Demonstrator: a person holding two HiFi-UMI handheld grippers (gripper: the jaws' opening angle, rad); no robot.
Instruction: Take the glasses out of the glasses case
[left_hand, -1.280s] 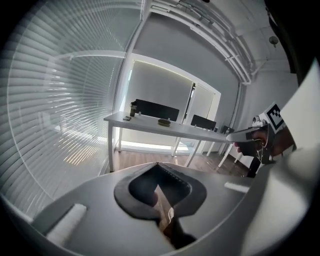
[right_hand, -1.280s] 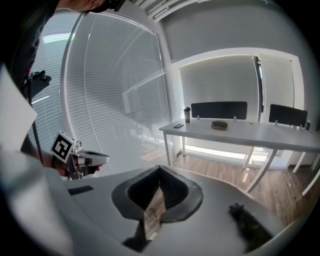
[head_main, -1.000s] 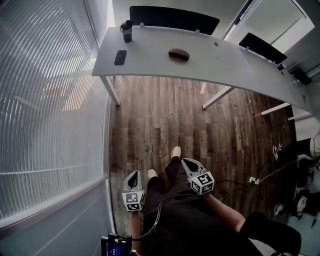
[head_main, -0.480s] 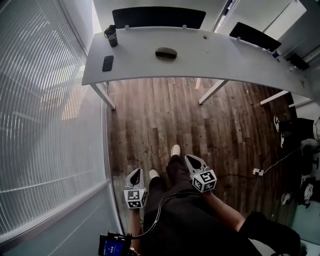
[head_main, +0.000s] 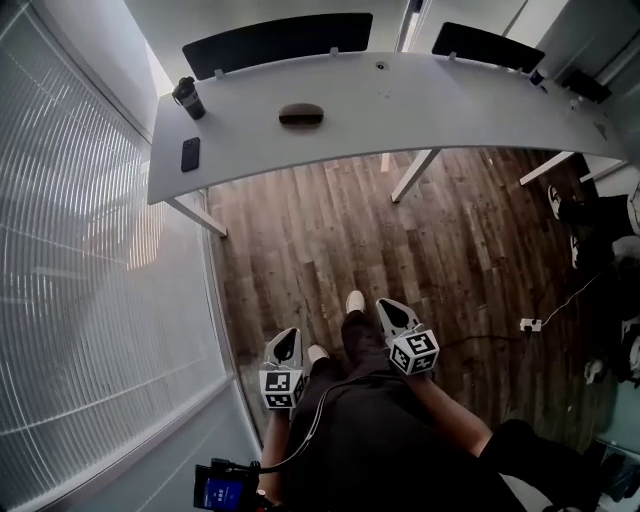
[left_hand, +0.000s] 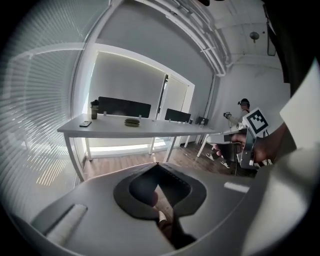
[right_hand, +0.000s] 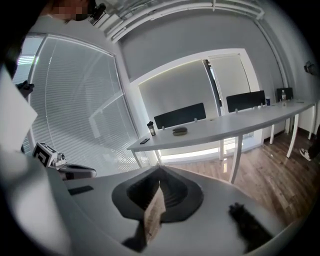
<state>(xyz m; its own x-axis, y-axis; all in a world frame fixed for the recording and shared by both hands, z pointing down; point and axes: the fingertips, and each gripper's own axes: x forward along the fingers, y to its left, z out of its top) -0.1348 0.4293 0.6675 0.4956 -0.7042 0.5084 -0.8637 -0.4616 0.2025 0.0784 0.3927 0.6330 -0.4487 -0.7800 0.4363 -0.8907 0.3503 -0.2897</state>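
Both the left gripper (left_hand: 157, 165) and right gripper (right_hand: 160, 168) have fingers clenched shut, holding nothing.

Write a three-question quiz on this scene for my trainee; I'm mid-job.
1. True or false: the dark oval glasses case lies on the long white desk.
2. Which stands near the flat black phone at the desk's left end in the head view? A) dark cylindrical bottle B) silver laptop C) red mug
3. Fill in: the left gripper and the right gripper both have jaws ___, holding nothing.
Key: 1 true; 2 A; 3 shut.
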